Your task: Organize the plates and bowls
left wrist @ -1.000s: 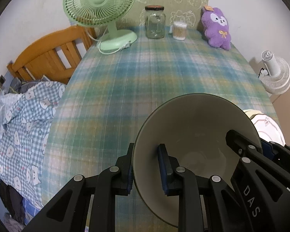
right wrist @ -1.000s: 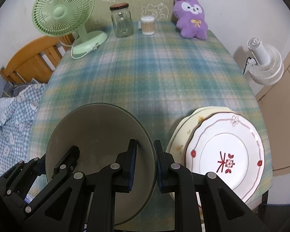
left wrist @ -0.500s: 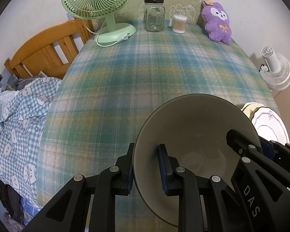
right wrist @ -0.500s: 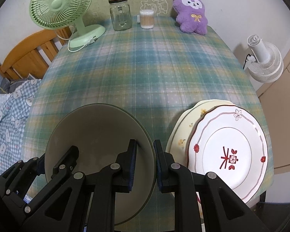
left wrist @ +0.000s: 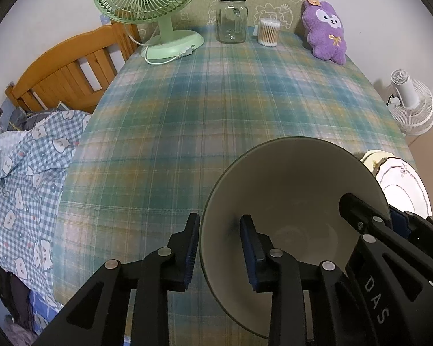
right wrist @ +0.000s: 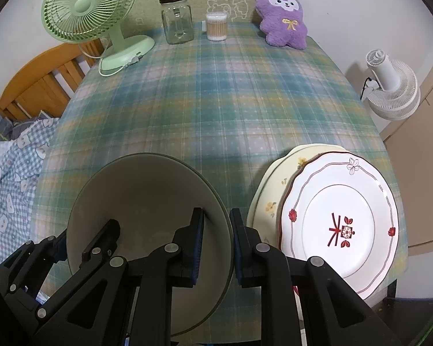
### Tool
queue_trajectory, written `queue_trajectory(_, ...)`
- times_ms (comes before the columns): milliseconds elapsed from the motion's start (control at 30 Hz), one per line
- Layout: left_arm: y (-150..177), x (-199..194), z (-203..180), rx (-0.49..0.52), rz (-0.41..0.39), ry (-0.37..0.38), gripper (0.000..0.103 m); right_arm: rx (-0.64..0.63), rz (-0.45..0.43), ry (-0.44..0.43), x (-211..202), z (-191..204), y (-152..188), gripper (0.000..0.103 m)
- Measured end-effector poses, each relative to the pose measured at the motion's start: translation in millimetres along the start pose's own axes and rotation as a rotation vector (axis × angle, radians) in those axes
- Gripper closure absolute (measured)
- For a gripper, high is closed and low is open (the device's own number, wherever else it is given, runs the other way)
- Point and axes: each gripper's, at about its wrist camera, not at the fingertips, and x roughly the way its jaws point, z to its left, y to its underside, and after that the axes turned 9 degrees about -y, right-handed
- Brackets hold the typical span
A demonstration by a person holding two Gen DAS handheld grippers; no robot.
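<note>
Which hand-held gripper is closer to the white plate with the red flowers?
Right. The right hand-held gripper holds the bowl's rim on the side next to the plate. The left hand-held gripper, jaws opening, straddles the bowl's far rim.

White letters "DAS" on the black right hand-held gripper [left wrist: 395, 225], in the left wrist view.

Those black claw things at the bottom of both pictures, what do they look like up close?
Both are matte black plastic tools. The left gripper and right gripper each have two angular fingers built from linked bars with triangular cut-outs, joined by round silver pins. Blue ribbed pads line the fingers' inner faces. White letters "DAS" mark one gripper's side. No cables or sleeves show.
</note>
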Motion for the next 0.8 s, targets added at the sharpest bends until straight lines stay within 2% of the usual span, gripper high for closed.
queue_trajectory(200,1.5,-1.7,-0.5,0.029,-0.015,-0.015,0.066,-0.015,0.011,0.013,-0.9,2.4,0.9,0.081)
queue_trajectory(267,1.3,-2.0,0.6,0.036,-0.018,-0.016,0.058,-0.020,0.015,0.015,-1.6,2.9,0.9,0.080)
queue_trajectory(333,0.8,-0.9,2.4,0.036,-0.018,-0.013,0.048,-0.017,0.019,-0.006,-2.8,2.4,1.2,0.072)
queue_trajectory(400,0.0,-0.3,4.3,0.033,-0.022,-0.006,0.046,-0.013,0.014,-0.024,-4.7,2.0,1.7,0.050)
queue_trajectory(433,-0.3,0.3,4.4,0.033,-0.024,-0.002,0.046,-0.015,0.001,-0.022,-6.1,2.0,2.7,0.047)
queue_trajectory(800,-0.1,15.1,2.8,0.055,-0.015,0.049,0.045,0.050,0.030,-0.035,15.4,-11.0,4.7,0.046)
